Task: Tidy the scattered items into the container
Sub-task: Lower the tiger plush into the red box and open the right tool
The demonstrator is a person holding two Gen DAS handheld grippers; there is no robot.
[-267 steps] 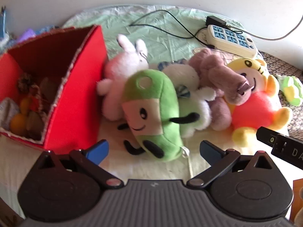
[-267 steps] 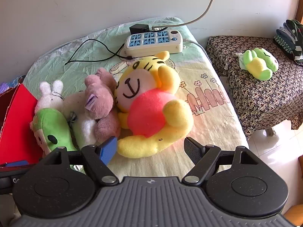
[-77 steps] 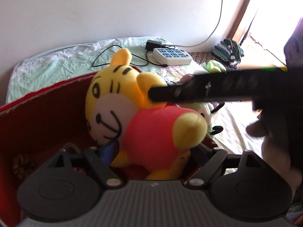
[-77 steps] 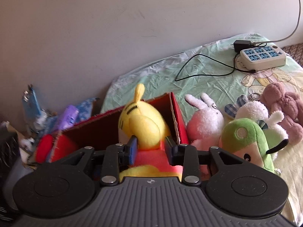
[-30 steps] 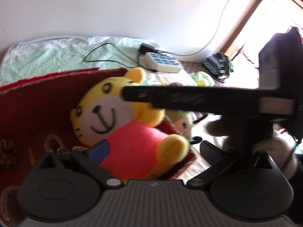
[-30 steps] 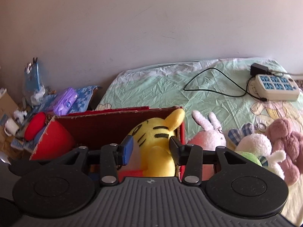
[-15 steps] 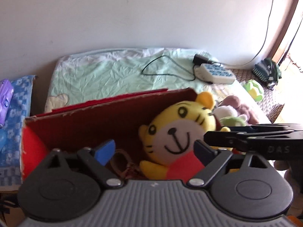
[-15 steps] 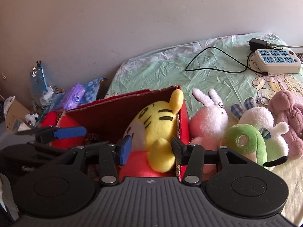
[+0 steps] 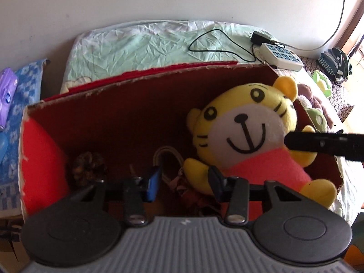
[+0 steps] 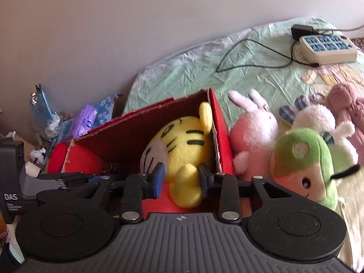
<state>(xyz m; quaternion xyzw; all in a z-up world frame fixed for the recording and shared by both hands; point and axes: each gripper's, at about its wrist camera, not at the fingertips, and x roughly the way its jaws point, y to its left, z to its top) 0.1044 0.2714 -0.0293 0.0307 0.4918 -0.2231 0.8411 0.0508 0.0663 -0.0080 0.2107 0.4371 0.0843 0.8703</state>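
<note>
Red box (image 9: 141, 104) holds my yellow tiger plush (image 9: 248, 136), reclined along its right wall, head far, feet near, face up. My right gripper (image 10: 180, 178), jaws just closing, pinches its yellow paw; my left gripper (image 9: 183, 182), closing too, grips nothing. Only the right view shows the pink rabbit (image 10: 252, 132) beside the box.

The yellow tiger plush (image 9: 245, 134) sits inside the red box (image 9: 136, 100), leaning toward its three o'clock end, face up. The left gripper (image 9: 184, 182) hangs over the box floor at six o'clock, its jaws just narrowed, gripping nothing. The right gripper's dark finger (image 9: 323, 144) reaches in from three o'clock across the tiger's cheek.
</note>
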